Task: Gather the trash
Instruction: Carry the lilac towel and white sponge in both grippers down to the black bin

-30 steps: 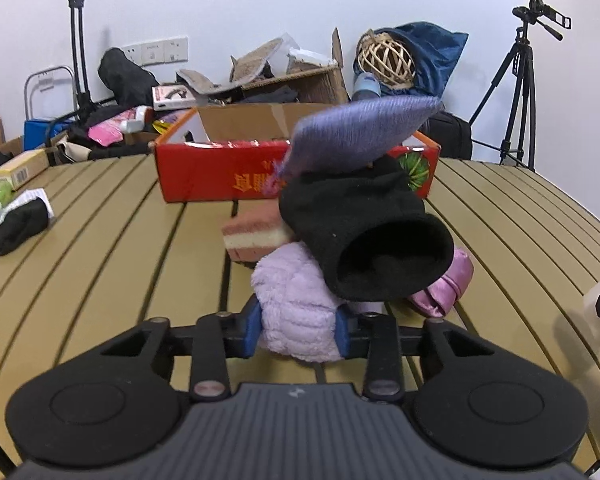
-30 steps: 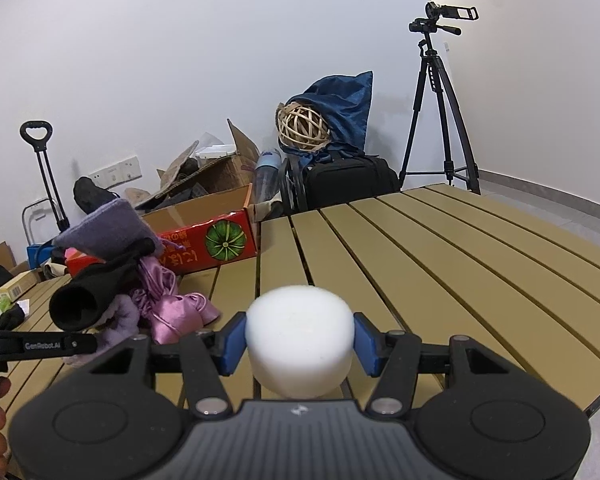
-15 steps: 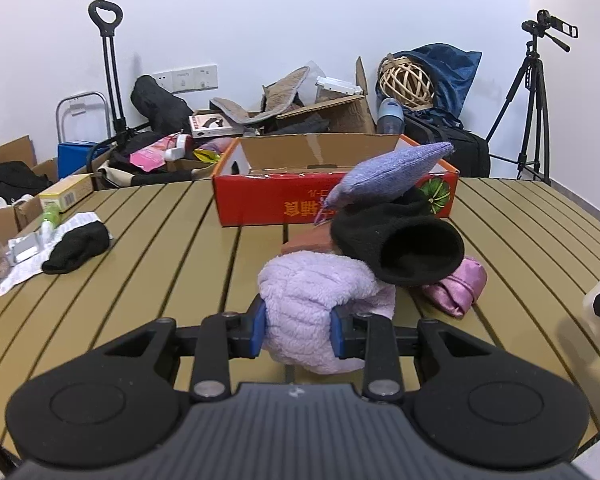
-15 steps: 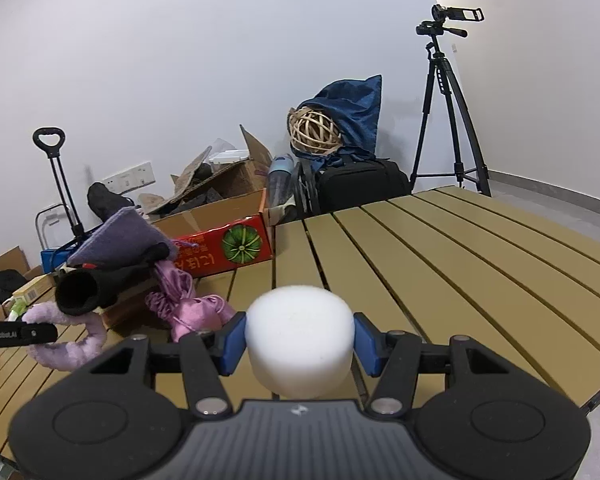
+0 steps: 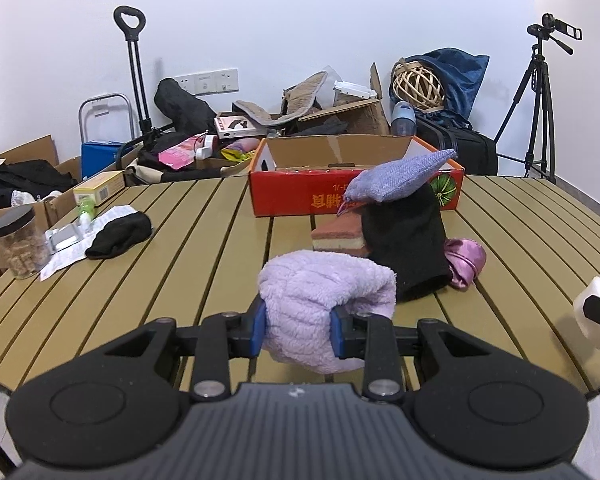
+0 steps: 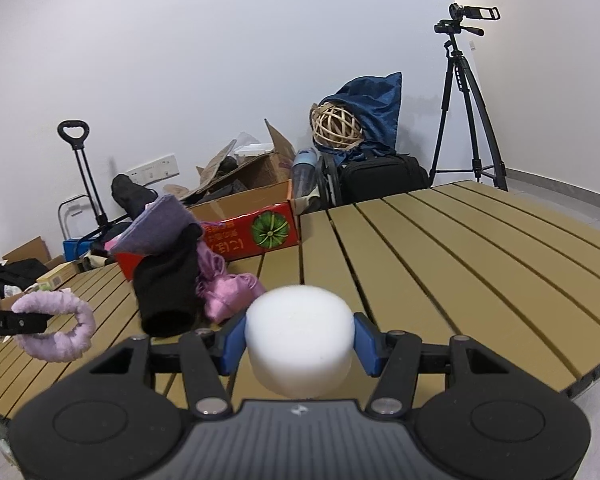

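Trash [image 5: 328, 304] — slatted table [image 5: 180, 264], cluttered room

A plain white wall [image 5: 300, 20] carries a row of white sockets [image 5: 208, 81]. Right of the sockets, a black camera tripod [image 6: 466, 92] stands on the grey floor [image 6: 572, 196]. In front of the wall, a slatted tan wooden table [image 6: 440, 260] fills the foreground.

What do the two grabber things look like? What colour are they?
Both look alike. The left hand-held gripper and the right hand-held gripper are matte black, with a ribbed grey middle, two round discs on the body, silver screws, and blue pads inside the fingers. White lettering runs along the left one's side. No cables or sleeves show.
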`<state>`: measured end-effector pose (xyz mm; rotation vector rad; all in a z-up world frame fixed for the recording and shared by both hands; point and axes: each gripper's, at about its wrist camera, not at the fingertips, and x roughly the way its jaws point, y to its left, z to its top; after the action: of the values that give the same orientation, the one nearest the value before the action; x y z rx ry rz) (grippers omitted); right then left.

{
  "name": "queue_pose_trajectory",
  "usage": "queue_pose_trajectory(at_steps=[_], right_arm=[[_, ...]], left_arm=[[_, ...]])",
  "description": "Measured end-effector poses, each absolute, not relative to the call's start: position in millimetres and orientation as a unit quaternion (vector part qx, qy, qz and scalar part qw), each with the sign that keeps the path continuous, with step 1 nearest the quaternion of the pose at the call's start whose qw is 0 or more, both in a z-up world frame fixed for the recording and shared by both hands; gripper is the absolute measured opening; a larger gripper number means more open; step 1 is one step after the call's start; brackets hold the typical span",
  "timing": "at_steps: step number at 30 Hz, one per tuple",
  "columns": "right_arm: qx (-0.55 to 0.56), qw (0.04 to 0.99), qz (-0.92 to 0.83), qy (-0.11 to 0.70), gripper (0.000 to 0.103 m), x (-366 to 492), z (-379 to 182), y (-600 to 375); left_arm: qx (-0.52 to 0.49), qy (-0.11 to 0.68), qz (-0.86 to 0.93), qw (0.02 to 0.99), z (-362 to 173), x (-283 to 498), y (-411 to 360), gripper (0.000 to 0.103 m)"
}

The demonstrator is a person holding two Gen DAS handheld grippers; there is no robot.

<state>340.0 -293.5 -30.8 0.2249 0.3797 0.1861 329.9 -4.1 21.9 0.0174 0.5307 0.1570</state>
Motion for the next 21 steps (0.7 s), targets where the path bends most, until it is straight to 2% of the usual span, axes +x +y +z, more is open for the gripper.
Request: queue_pose_trajectory(at_steps=[21], right_arm=[[0.087,0.971,0.131,0.178,0.055,255,-49,-273]], left_arm=[[0.018,0.266,0.054,0.962,17,238,8,0.031]])
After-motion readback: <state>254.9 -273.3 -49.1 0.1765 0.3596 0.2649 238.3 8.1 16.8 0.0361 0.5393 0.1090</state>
